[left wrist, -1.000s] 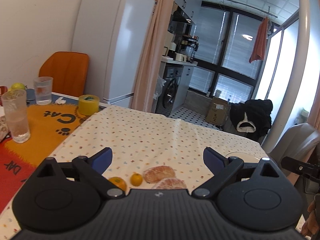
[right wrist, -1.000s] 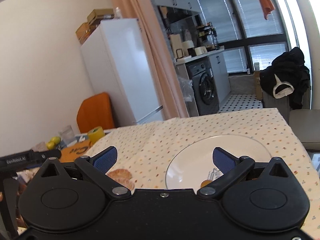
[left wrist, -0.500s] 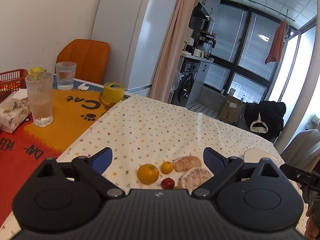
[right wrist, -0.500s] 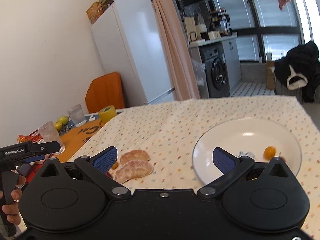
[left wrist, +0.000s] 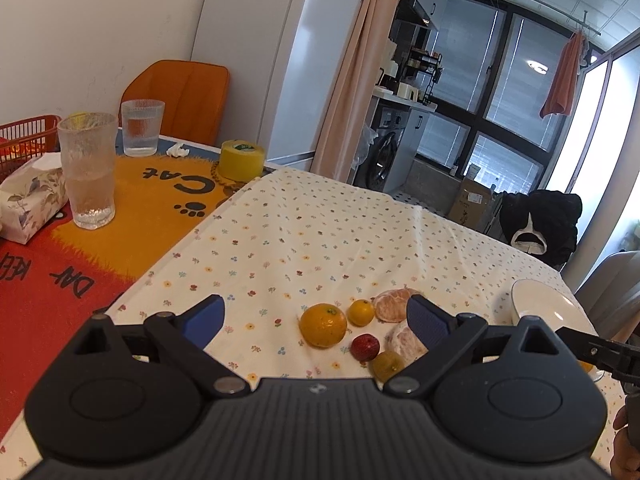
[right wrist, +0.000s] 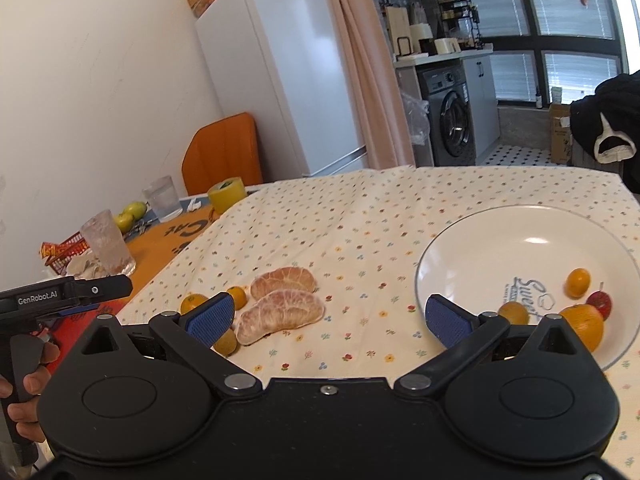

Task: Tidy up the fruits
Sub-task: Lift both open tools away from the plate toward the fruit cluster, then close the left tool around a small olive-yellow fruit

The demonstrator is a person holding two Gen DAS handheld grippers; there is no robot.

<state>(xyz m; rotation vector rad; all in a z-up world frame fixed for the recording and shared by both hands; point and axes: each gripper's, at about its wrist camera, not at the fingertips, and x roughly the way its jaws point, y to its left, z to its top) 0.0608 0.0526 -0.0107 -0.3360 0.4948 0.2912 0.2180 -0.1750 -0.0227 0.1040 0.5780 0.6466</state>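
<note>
Both grippers, left (left wrist: 314,316) and right (right wrist: 329,316), wide apart, empty; olive-brown fruit (left wrist: 387,365) half hidden behind left finger.

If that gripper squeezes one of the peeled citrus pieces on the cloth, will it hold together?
Probably not firmly. The nearer peeled piece shows bare segments with seams, so it looks soft and could split or bruise under a hard pinch. It lies flat and curved, so it seems unlikely to roll, unlike the round orange beside it. Its surface may be slightly sticky or slippery.
</note>
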